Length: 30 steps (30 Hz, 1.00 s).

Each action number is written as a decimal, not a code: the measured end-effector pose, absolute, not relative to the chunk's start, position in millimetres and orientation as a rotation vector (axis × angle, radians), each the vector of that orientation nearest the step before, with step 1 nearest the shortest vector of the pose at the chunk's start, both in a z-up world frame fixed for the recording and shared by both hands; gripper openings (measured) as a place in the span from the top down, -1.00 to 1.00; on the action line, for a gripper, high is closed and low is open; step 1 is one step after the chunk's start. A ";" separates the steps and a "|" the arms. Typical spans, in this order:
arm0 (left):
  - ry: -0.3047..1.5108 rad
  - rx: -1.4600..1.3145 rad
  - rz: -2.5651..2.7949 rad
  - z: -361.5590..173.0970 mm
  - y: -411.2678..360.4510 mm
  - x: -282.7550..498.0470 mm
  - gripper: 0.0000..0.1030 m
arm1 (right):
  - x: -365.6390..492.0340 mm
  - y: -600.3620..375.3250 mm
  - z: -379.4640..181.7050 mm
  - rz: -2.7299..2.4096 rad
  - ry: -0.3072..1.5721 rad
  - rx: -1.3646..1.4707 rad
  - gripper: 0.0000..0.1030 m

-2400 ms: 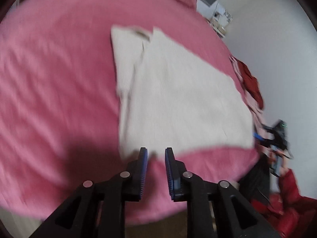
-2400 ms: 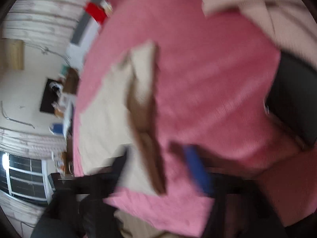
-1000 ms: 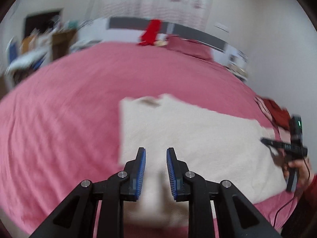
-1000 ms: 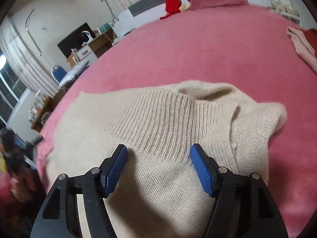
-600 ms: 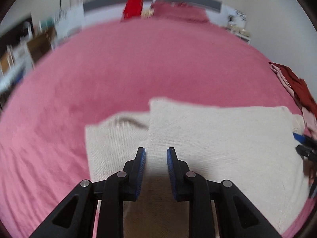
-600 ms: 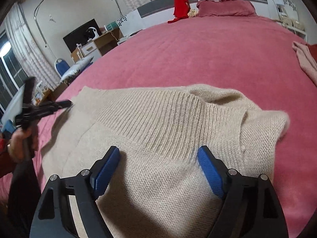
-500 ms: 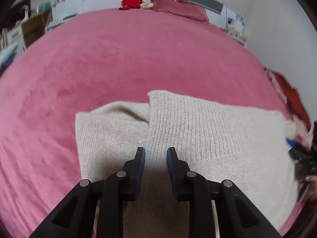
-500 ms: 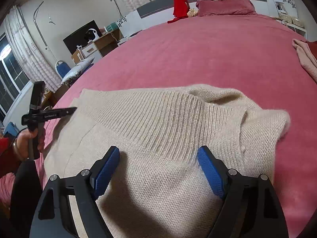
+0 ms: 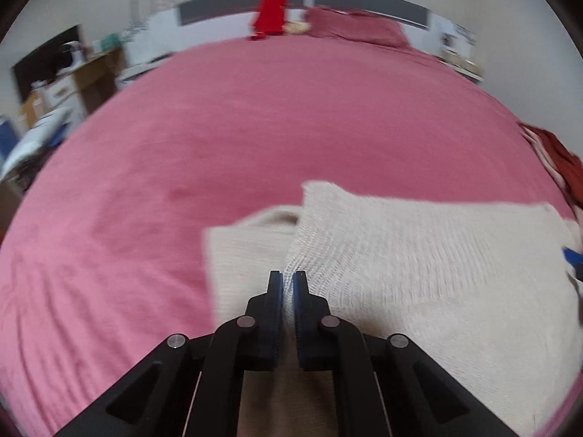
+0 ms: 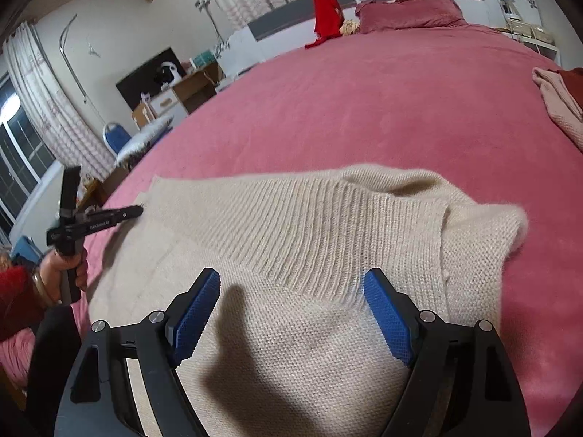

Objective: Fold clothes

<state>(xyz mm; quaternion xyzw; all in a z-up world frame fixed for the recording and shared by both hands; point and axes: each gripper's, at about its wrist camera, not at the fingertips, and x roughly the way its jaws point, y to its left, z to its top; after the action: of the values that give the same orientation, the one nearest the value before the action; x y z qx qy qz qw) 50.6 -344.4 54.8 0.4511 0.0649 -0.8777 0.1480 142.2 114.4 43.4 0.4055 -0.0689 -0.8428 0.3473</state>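
Note:
A cream knit sweater (image 9: 419, 266) lies partly folded on the pink bed (image 9: 255, 127), near its front edge. My left gripper (image 9: 288, 278) is shut on a fold of the sweater, with fabric showing in the narrow slit between the pads. In the right wrist view the same sweater (image 10: 309, 225) shows its ribbed band, and the left gripper (image 10: 136, 212), held by a hand, touches its far left corner. My right gripper (image 10: 291, 287) hovers wide open just over the sweater's near part, with nothing between its fingers.
A pile of red and pink clothes (image 10: 557, 98) lies at the bed's right edge. A red garment (image 9: 271, 11) hangs on the headboard beside a pink pillow (image 9: 357, 25). A desk with a screen (image 10: 153, 76) and a blue chair (image 10: 116, 138) stand left of the bed.
The left gripper's fingers have come together on the sweater's fold; half a second ago they stood apart. The right gripper stays open over the sweater, almost still.

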 end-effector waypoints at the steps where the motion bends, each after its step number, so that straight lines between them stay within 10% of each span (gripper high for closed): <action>1: 0.196 1.303 -2.515 53.7 -347.1 51.6 0.89 | 141.9 116.2 45.5 -2.190 -0.197 1.040 -0.60; 14: 0.691 1.172 -2.635 70.8 -370.9 116.3 0.66 | 150.3 101.8 66.4 -2.038 -0.282 0.904 -0.60; 30: 0.647 1.403 -2.563 25.4 -335.6 198.3 0.68 | 151.3 89.4 53.2 -1.983 -0.198 1.007 -0.60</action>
<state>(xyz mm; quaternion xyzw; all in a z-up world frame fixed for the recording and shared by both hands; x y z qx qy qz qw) 198.3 -335.6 25.4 0.4674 0.2156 -0.8541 0.0742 151.3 89.4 53.2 0.4053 -0.0797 -0.7979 0.4390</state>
